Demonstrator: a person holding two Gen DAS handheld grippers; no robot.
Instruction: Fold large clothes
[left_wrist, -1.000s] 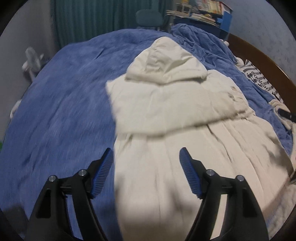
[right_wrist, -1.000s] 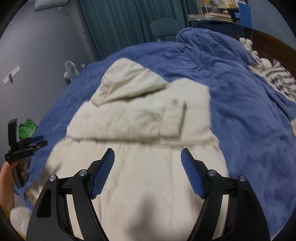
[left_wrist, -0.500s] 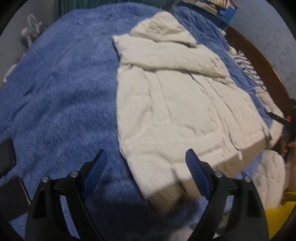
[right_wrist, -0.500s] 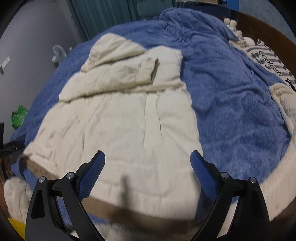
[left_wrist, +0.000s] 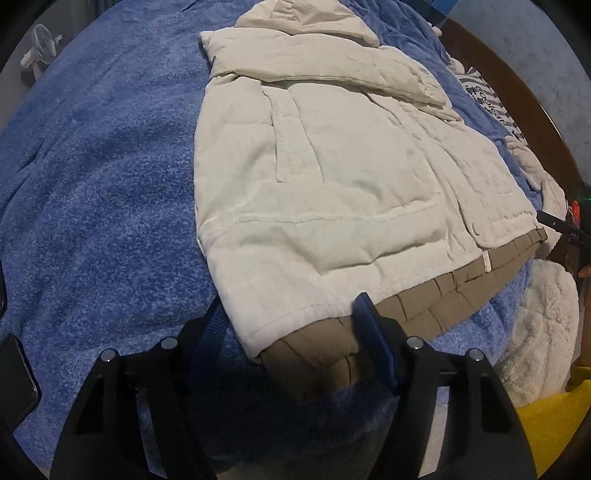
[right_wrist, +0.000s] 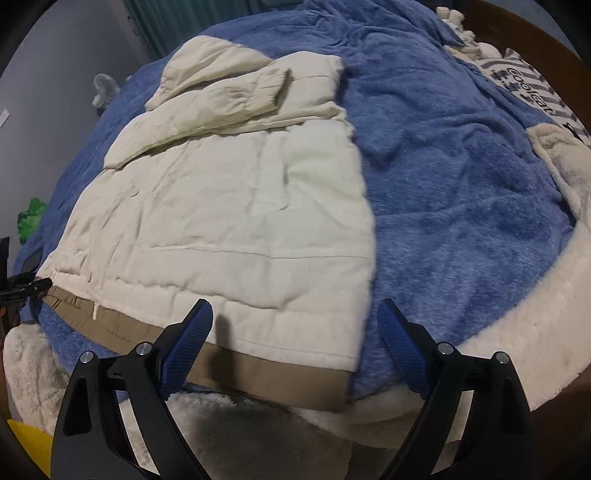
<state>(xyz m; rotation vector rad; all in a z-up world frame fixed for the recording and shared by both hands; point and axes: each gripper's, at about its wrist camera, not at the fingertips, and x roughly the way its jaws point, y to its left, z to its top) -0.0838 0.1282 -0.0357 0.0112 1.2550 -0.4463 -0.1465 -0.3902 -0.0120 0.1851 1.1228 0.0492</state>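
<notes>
A cream jacket (left_wrist: 332, 177) lies flat on the blue-blanketed bed (left_wrist: 92, 166), hem at its near edge; left gripper (left_wrist: 291, 332) and right gripper (right_wrist: 295, 332) both spread, seemingly grasping nothing.

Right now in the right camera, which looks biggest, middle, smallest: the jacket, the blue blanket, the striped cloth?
1. Blue blanket, largest; the jacket lies on it.
2. Cream jacket.
3. Striped cloth, smallest, though it lies far off and is cut by the frame edge.
</notes>
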